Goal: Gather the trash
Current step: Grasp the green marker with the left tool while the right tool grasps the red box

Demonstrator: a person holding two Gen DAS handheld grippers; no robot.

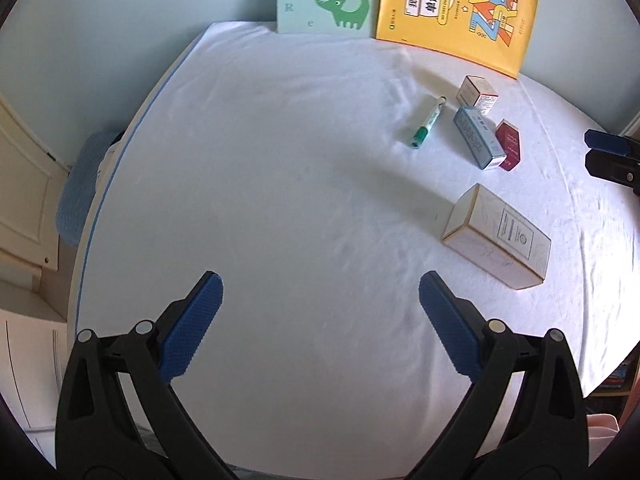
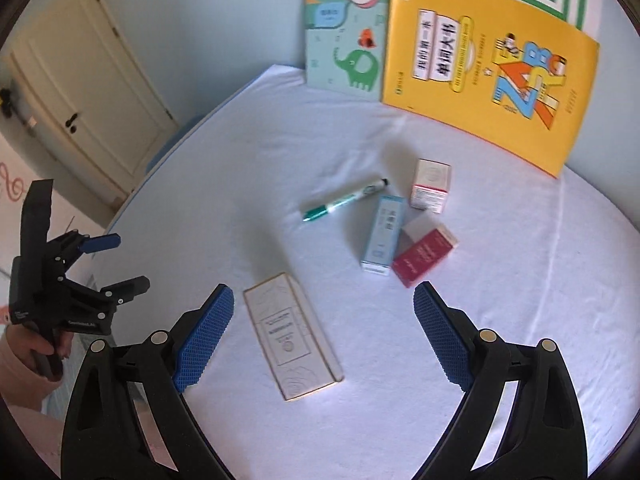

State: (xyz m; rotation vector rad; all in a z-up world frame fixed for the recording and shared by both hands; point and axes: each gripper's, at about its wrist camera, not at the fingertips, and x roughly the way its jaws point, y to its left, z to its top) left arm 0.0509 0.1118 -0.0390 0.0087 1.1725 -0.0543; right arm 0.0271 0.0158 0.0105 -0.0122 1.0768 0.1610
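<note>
Here the right gripper point(image 2: 322, 336) hangs low over the white-clothed counter point(image 2: 500, 340) with its blue pads spread wide and nothing between them; the long beige carton point(image 2: 294, 336) lies flat on the cloth almost directly under the gap, nearer the left pad. The left gripper point(image 1: 320, 320) is likewise fully open and empty, hovering over bare cloth well apart from the clutter. Beyond the beige carton sit three smaller cartons close together: a pale blue one point(image 2: 382, 234) touching a dark red one point(image 2: 424, 256), and a white-and-pink one point(image 2: 431, 186) standing just behind. A green marker point(image 2: 344, 200) lies beside them, and a yellow book point(image 2: 488, 68) and an elephant book point(image 2: 346, 40) lean on the wall. These cartons look like thin, probably empty cardboard: light, stiff along the edges, easily crushed across broad faces. I would take the beige carton across its narrow width at mid-length, squeezing gently. The smooth marker may roll.
</note>
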